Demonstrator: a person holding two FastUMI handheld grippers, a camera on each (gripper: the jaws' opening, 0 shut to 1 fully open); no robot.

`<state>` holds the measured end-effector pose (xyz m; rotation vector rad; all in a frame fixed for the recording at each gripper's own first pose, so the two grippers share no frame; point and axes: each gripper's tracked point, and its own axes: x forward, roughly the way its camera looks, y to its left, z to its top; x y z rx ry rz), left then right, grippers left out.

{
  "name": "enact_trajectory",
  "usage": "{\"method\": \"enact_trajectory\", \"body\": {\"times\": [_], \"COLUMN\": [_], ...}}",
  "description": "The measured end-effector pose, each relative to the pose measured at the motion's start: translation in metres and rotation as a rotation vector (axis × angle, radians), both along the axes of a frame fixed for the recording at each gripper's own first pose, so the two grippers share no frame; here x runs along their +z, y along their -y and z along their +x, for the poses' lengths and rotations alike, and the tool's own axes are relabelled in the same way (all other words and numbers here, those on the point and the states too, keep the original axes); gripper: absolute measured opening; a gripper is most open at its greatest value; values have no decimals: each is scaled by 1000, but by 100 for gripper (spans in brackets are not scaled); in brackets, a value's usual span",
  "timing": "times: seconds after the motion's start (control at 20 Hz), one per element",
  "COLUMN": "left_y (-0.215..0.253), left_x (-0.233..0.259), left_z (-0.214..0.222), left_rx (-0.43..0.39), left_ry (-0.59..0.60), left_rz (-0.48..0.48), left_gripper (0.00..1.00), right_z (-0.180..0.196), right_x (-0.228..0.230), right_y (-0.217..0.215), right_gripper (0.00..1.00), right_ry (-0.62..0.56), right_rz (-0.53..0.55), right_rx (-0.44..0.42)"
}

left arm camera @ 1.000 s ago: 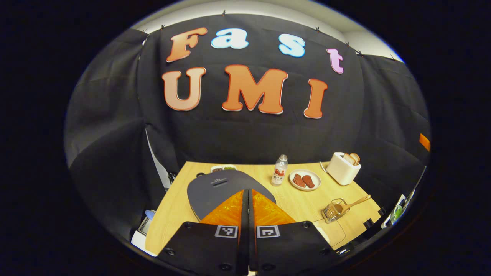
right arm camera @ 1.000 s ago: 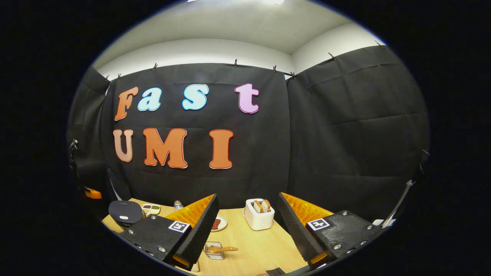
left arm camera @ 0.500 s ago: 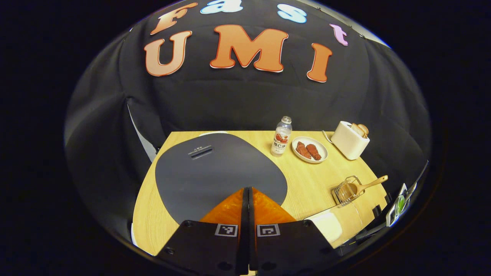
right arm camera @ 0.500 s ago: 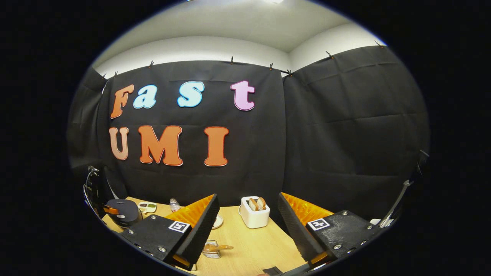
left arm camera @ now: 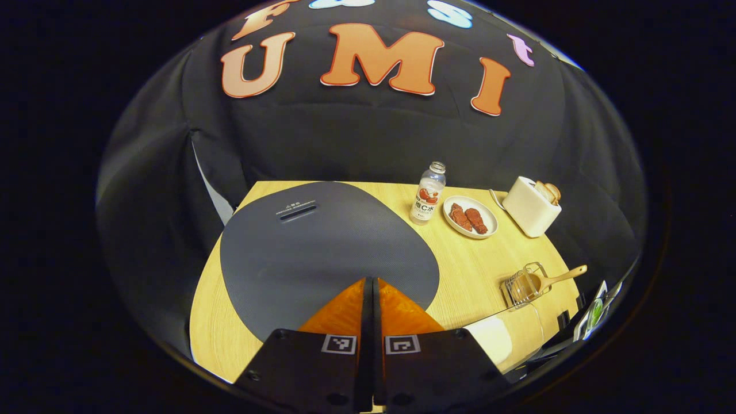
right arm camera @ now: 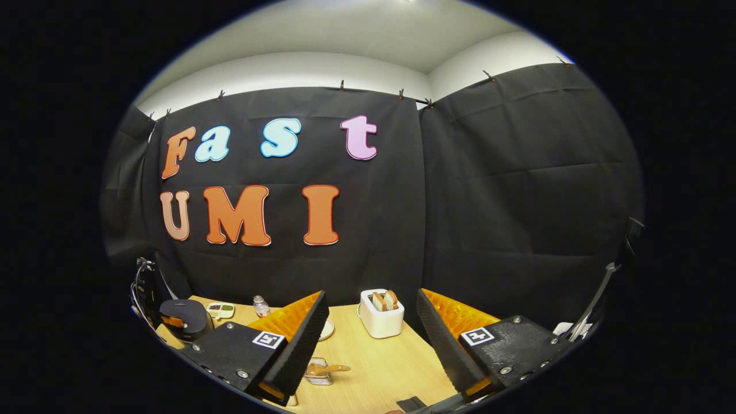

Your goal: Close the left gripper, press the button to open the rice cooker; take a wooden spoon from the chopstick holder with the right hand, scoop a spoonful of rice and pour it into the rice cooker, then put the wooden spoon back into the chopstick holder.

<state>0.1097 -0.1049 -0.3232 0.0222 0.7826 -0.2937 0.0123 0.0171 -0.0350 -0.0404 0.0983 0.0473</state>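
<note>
You can see a line of small print with a warning triangle on the rice cooker lid (left arm camera: 296,208), too small to read. Your bottle (left arm camera: 428,193) carries a label that stays unread here.

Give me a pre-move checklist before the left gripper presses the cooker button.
1. Left gripper shut: ok, fingers together.
2. Left gripper over the cooker lid: ok, tips at its near edge.
3. Button under the tips: cannot tell, the fingers hide it.
4. Lid closed: ok, it lies flat.
5. Right gripper open for the spoon: ok, jaws wide apart.
6. Spoon in the holder: ok, handle sticking out to the right.
</note>
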Motion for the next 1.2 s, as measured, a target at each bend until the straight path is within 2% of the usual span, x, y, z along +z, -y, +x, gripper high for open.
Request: {"method": "enact_trajectory", "body": {"times": [0.05,0.1,0.25,0.3,0.35,0.4,0.45,0.5,0.55,0.6,0.65,0.7,0.75,0.85,0.95,1.1,1.2], "left_y": [0,0,0,0,-1,0,1,1,2,0,-1,-1,-3,-15,-19,-26,-35], "left_x": [0,-2,-8,-6,-7,-5,-3,-1,4,8,16,33,53,102,154,215,252], "left_z": [0,0,-3,-2,-3,-2,0,0,0,-1,-3,-2,3,13,17,2,-10], "left_rx": [-8,-21,-22,-20,-21,-24,-23,-24,-21,-14,-1,11,23,50,74,98,108], "left_ry": [-2,3,0,30,34,52,59,69,71,71,79,117,166,276,370,459,539], "left_rz": [14,33,76,81,93,103,107,107,107,104,98,88,87,103,79,20,24], "left_gripper": [8,5,5,5,5,2,5,5,5,5,5,2,5,4,2,4,4], "right_z": [0,-1,-2,-3,-5,-6,-7,-8,-9,-10,-11,-12,-12,-13,-13,-15,-14], "right_x": [-2,-5,-6,-8,-9,-10,-10,-9,-6,-5,-2,0,3,6,10,12,15], "right_y": [1,2,5,5,5,5,5,6,7,7,8,9,9,8,6,3,-1], "right_gripper": [96,96,96,100,100,96,96,100,100,96,100,100,100,100,100,100,100], "right_ry": [-6,-12,-19,-23,-28,-30,-29,-26,-20,-15,-8,-1,6,15,22,33,43], "right_rz": [3,4,18,28,39,46,48,46,44,43,44,46,48,55,62,69,74], "right_rx": [-1,-4,-12,-10,-8,-5,-5,-5,-7,-5,-5,-4,-3,-1,2,11,19]}}
